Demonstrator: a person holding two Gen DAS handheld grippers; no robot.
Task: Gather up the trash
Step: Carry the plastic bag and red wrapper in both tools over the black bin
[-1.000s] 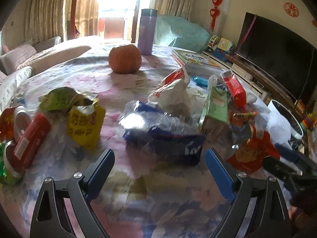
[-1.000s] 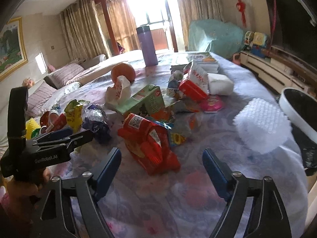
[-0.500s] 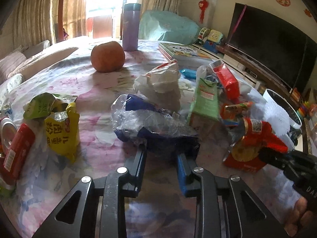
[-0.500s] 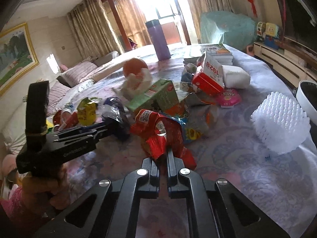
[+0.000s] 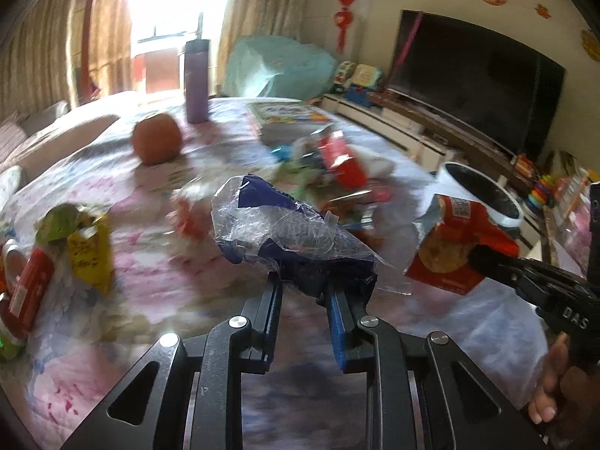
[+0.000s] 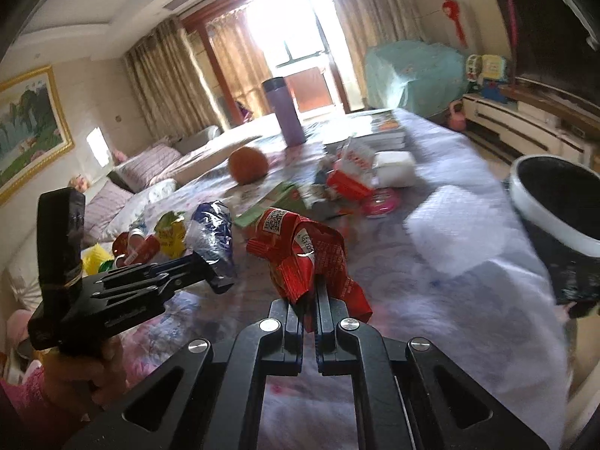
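Sunlit through tall curtains at the top of both frames, a living room's counter [image 5: 157, 285] wears a soft floral cloth in pink and lilac, strewn with wrappers. At centre of the left wrist view, the left gripper [image 5: 303, 288] is clamped on a crinkled blue-and-clear plastic bag [image 5: 285, 232], its jaws having just closed further, the glossy film bunched between the pads and raised off the cloth. At centre of the right wrist view, the right gripper [image 6: 309, 296] is pinched tight on a crumpled red foil packet [image 6: 303, 258] printed with a square code, likewise held above the cloth. A round orange fruit [image 6: 248, 165] sits at upper centre, just in front of a tall lilac cylindrical flask [image 6: 287, 112]. At the right edge stands a round bin [image 6: 555, 221], white-rimmed and dark inside. At lower left, a yellow pouch [image 5: 92, 258] and a red can [image 5: 28, 292] lie near each other on the cloth. Other litter at mid-frame is too blurred to name. A dark flat screen [image 5: 472, 93] fills the upper right of the left wrist view.
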